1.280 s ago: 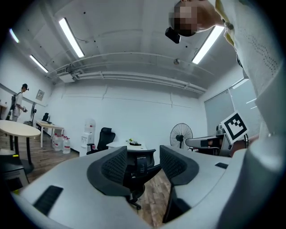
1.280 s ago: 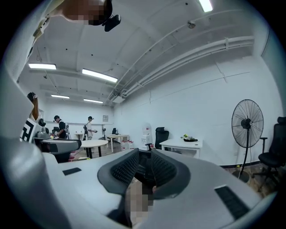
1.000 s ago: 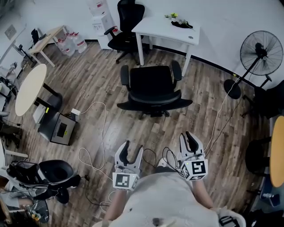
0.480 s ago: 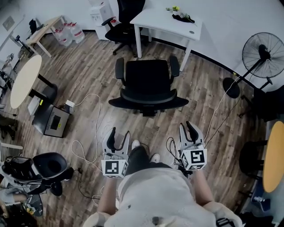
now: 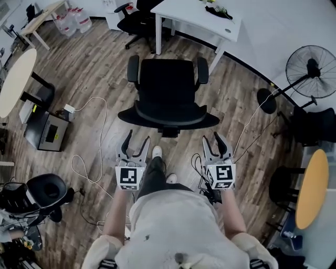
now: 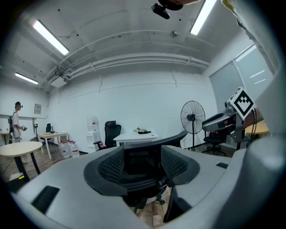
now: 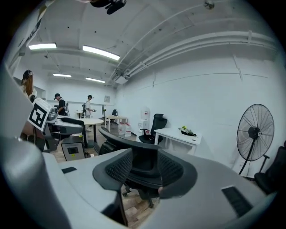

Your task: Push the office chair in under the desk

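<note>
A black office chair (image 5: 167, 92) stands on the wood floor with its curved backrest (image 5: 168, 116) toward me, short of the white desk (image 5: 202, 18) behind it. My left gripper (image 5: 135, 144) is open just behind the backrest's left part, apart from it. My right gripper (image 5: 214, 143) is behind the right end; its jaws have just been opening and nothing lies between them. The chair's backrest rim (image 6: 178, 137) shows past the left fingers (image 6: 111, 167), with the desk (image 6: 139, 135) beyond. The right gripper view frames the same chair (image 7: 129, 142) and desk (image 7: 178, 134).
A second black chair (image 5: 139, 16) sits left of the desk. A standing fan (image 5: 310, 71) is at the right, with cables (image 5: 86, 163) across the floor. A grey box (image 5: 44, 134), round tables (image 5: 13, 81) (image 5: 310, 189) and another chair (image 5: 47, 192) line the sides. People (image 7: 58, 103) stand far off.
I have walked forward: both grippers have come up close behind the chair's backrest. The right gripper's jaws stand wider than before. The chair itself has kept its place by the desk.
</note>
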Demonstrator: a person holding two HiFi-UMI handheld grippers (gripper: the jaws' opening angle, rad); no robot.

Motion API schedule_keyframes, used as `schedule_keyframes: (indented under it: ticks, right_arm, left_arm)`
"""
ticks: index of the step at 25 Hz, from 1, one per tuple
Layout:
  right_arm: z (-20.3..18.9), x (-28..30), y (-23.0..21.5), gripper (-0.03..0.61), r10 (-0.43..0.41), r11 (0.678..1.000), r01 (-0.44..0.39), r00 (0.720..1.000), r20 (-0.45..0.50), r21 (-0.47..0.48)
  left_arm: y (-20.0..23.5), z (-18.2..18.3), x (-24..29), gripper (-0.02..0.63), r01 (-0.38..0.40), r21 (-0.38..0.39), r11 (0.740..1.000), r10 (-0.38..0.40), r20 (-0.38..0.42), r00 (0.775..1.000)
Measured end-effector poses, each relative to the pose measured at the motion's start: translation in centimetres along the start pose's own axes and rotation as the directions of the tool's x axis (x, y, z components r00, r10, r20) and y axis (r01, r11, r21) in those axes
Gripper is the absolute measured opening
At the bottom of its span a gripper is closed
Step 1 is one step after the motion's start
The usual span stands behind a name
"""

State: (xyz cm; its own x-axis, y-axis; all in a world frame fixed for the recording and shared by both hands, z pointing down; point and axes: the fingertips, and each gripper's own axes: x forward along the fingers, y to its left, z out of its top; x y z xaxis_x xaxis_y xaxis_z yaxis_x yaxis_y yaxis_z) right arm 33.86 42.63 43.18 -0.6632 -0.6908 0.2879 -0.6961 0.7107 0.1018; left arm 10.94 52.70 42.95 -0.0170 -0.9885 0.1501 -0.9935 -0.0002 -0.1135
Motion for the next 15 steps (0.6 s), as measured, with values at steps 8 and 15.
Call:
schedule_keyframes:
  ticks: [8, 15]
  right_arm:
    - [-1.4, 6.4, -1.7, 0.212, -0.003, 0.999, 0.001, 0.998, -0.055, -0.045]
    - [-2.6, 11.6, -3.6, 0.241, -0.009, 0.999, 0.006, 0.998, -0.068, -0.052]
  left_arm:
    - [2.6, -2.7, 5.8, 0.268, 0.001, 0.020, 1.000, 0.000, -0.058, 0.998]
    - [4.8, -5.2, 10.4, 0.278, -0.003, 0.047, 0.999, 0.007, -0.089, 0.996]
